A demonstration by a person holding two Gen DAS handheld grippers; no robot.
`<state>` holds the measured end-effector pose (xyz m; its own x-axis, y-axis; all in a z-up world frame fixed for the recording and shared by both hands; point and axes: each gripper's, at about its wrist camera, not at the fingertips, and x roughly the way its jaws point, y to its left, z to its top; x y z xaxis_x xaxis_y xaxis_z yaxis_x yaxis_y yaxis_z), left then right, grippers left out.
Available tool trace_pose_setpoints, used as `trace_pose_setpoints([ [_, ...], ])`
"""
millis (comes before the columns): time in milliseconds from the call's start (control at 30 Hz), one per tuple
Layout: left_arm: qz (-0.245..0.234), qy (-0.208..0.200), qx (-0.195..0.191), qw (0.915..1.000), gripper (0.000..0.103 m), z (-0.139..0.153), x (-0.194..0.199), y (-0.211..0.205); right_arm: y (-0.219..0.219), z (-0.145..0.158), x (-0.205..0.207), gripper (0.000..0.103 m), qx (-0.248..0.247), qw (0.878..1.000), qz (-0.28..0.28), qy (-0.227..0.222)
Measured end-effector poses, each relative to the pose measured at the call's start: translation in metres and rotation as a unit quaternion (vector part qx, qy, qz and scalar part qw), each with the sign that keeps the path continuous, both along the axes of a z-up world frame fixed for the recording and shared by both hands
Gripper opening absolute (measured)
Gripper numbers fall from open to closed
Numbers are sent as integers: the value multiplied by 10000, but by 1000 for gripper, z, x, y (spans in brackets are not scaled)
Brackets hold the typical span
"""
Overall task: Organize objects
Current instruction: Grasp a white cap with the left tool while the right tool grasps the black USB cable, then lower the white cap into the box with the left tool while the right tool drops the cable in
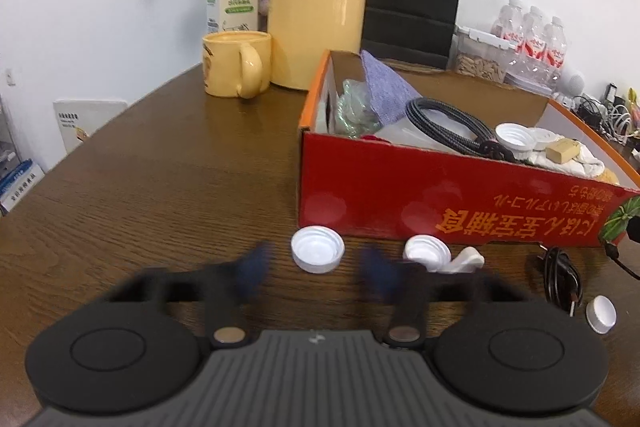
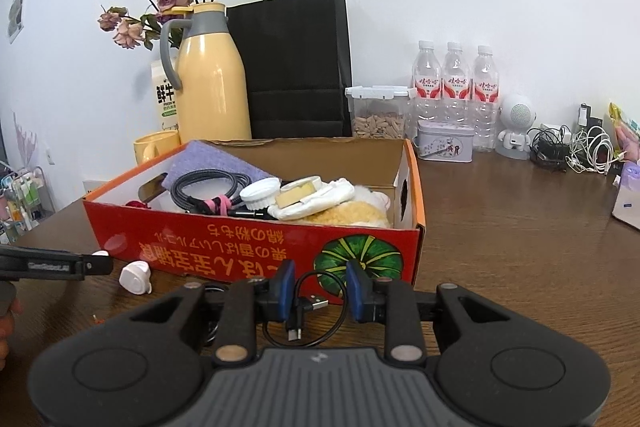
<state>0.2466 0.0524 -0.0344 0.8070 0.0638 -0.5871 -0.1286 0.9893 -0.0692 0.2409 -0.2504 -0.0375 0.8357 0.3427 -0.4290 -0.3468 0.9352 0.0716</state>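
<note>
In the left wrist view my left gripper point(image 1: 316, 261) is low over the brown table point(image 1: 160, 187), its blue pads blurred. A white bottle cap point(image 1: 318, 254) lies between the fingertips with a gap on each side, so the jaws are open. A second white cap point(image 1: 426, 251), a small white piece point(image 1: 466, 261) and a silver cap point(image 1: 601, 313) lie to its right. My right gripper point(image 2: 322, 283) is in front of the red cardboard box point(image 2: 240, 239), shut on a coiled black USB cable point(image 2: 316, 305). The cable's loop spans from pad to pad.
The box point(image 1: 440, 203) holds a braided cable, cloths, lids and a plush thing. Behind it stand a yellow mug point(image 1: 234, 67), a yellow thermos point(image 2: 212, 87), a milk carton, a black paper bag point(image 2: 296, 67), water bottles point(image 2: 456, 87) and a snack tub. A tangle of chargers lies at the far right.
</note>
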Motion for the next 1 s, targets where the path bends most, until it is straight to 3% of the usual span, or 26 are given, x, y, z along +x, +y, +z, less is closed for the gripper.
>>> trace_pose_setpoints([
  [500,-144,-707,266,9970,28,19,-27,-16,-4,9,-11,26,116,9997,28,-211],
  [700,-337,-1042,276,9936,28,41,-38,-26,-4,24,-14,26,172,9992,114,-329],
  [1000,-650,-1432,275,9872,28,73,-13,-51,11,59,4,26,173,9973,274,-660],
])
